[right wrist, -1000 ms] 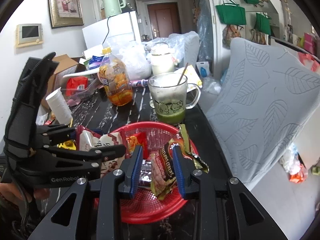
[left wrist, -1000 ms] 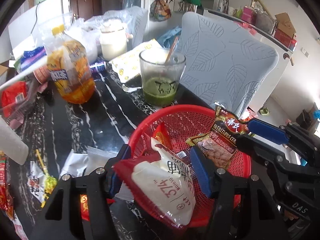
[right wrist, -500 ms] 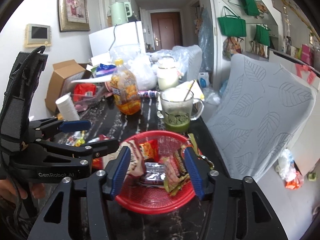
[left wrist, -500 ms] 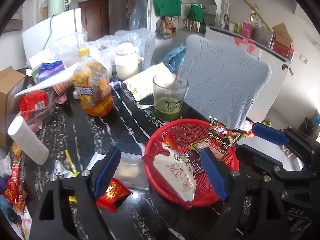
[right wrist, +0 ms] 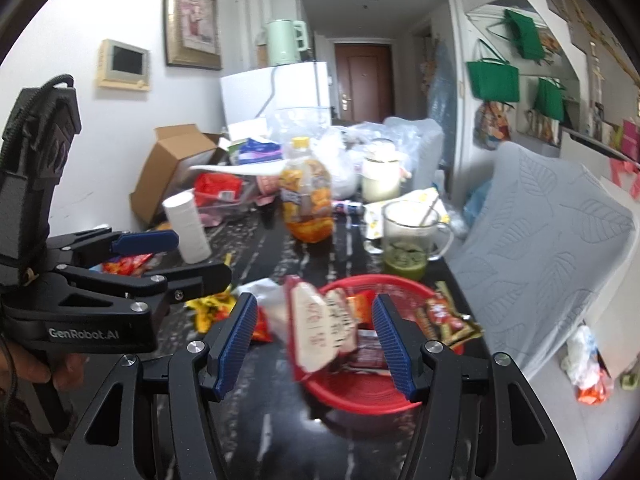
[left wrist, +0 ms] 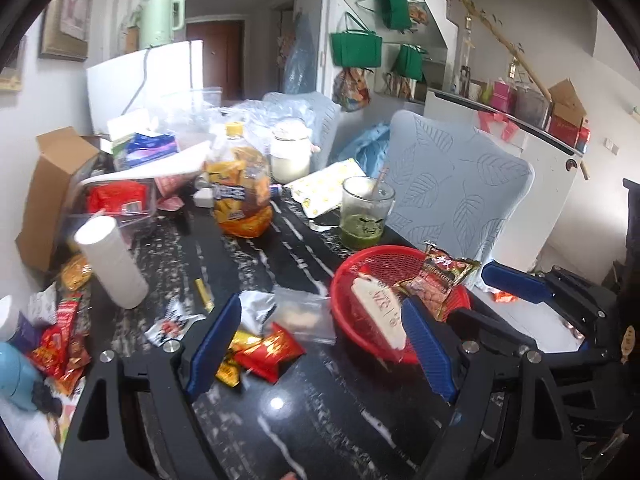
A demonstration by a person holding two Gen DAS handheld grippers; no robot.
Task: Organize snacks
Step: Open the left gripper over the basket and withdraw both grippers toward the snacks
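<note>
Snacks in red basket (left wrist: pixel 348 304); left hand-held gripper (left wrist: pixel 320 344) spread, empty; right hand-held gripper (right wrist: pixel 316 344) just widened, empty, tilted down.

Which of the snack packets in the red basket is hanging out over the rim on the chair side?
The brown cereal packet. It droops over the red basket's rim toward the chair, while the white packet leans out over the opposite side.

One red basket (left wrist: pixel 352 280) sat on the table, holding perhaps four snack packets, though blur hid some. There were one glass mug (left wrist: pixel 366 212), one juice bottle (left wrist: pixel 240 192), one paper roll (left wrist: pixel 110 260), and three green bags (left wrist: pixel 356 48).
</note>
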